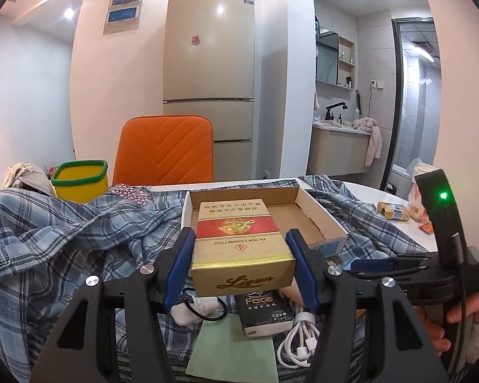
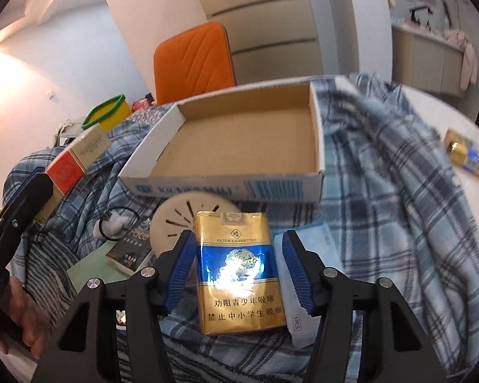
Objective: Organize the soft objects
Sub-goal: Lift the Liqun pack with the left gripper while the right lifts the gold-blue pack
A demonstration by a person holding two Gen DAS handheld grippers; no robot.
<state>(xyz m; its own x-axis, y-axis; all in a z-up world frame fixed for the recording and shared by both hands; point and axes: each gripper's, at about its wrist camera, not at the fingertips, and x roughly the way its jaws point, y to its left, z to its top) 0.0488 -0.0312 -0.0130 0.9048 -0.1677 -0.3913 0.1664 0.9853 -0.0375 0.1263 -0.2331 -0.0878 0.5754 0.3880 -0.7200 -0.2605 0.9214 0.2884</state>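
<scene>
The left gripper (image 1: 239,255) clamps a red-and-gold soft cigarette pack (image 1: 239,242) held above the shallow open cardboard box (image 2: 236,134), probably to drop it in. The right gripper (image 2: 238,271) straddles a blue-and-gold soft cigarette pack (image 2: 239,268) lying on plaid cloth (image 2: 383,166); whether its jaws grip it, I cannot tell.

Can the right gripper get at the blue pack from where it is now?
Probably yes. The right gripper is open with the blue pack lying flat between its fingers on the shirt, and nothing covers it.
</scene>
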